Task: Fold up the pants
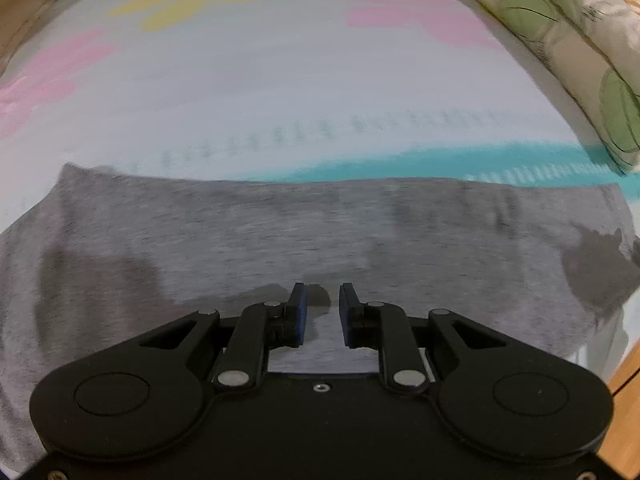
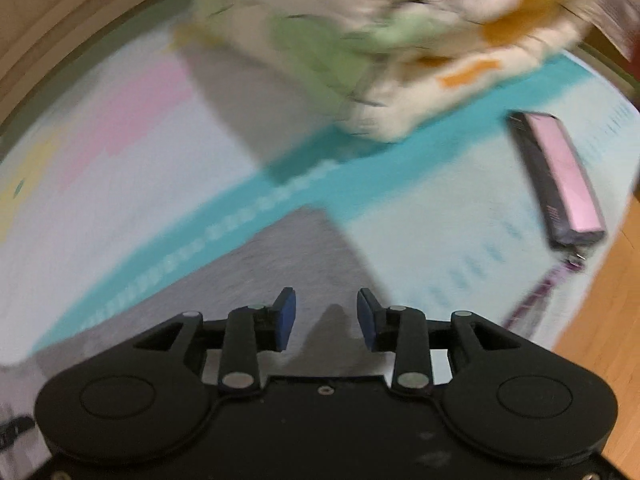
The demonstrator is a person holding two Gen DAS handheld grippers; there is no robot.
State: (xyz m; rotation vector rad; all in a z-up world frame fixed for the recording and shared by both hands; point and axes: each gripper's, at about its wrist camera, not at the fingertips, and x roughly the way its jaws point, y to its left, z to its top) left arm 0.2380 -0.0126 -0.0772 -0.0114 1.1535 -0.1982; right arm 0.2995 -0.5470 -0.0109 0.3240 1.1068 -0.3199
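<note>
Grey pants [image 1: 280,232] lie flat across the lower half of my left view, on the pastel mat [image 1: 280,92]. Left gripper [image 1: 322,312] above them, fingers apart, nothing between. Right gripper [image 2: 326,316] fingers apart too, empty, over a pants corner. Pink-faced box [image 2: 560,176] right, blurred quilt [image 2: 400,32] up top.

Motion blur smears the floral blanket [image 2: 400,40]; frame edges crop the grey pants [image 1: 280,232]

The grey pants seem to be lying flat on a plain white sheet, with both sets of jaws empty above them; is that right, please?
Not quite: the sheet under the grey pants is patterned in pink, yellow and teal, as the left wrist view shows. The rest holds.
</note>
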